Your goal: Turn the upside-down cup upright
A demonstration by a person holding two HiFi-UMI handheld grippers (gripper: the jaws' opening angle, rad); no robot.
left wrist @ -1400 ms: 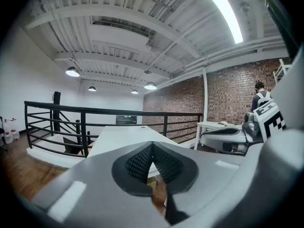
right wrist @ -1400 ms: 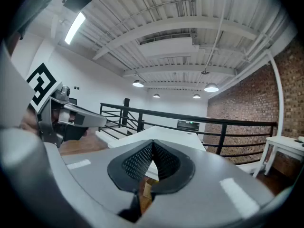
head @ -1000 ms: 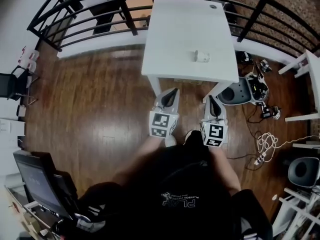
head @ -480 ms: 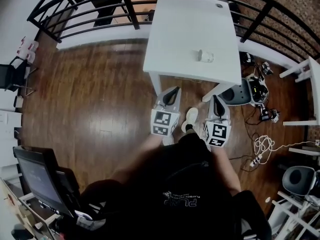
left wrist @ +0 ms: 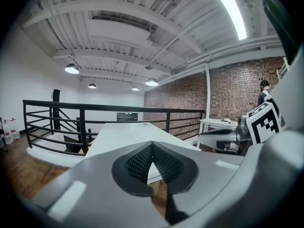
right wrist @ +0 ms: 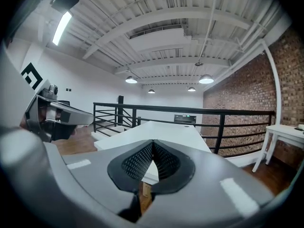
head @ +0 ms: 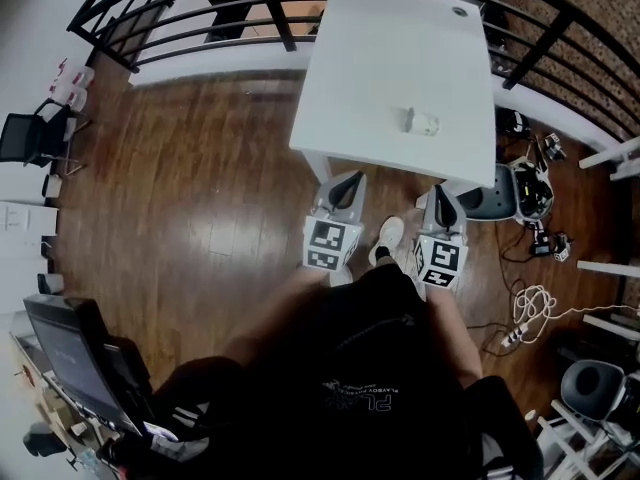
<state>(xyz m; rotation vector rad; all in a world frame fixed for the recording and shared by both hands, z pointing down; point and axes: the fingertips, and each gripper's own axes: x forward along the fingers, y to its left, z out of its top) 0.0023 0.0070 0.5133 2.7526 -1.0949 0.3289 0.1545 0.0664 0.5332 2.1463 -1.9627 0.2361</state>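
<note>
**Approach stage — cup untouched**

The white cup (head: 420,121) sits on the white desk (head: 380,48), in the near right part of the top and well apart from both tools. In the head view it is too small to tell whether it stands mouth-down or lies on its side. Nothing there shows it righted.

The left tongs (head: 347,180) and right tongs (head: 443,192) are held side by side in front of the person, with their tips about at the desk's near edge. In each gripper view the ribbed pads meet at the tip with nothing between them, so both are closed and empty.

Progress, as judged: none of the task is done. All the work is left — reach over the desk, open one pair, take the cup by its wall, turn it and set it on its base. The right tongs are the nearer pair, so they seem the likelier to do it.
</note>
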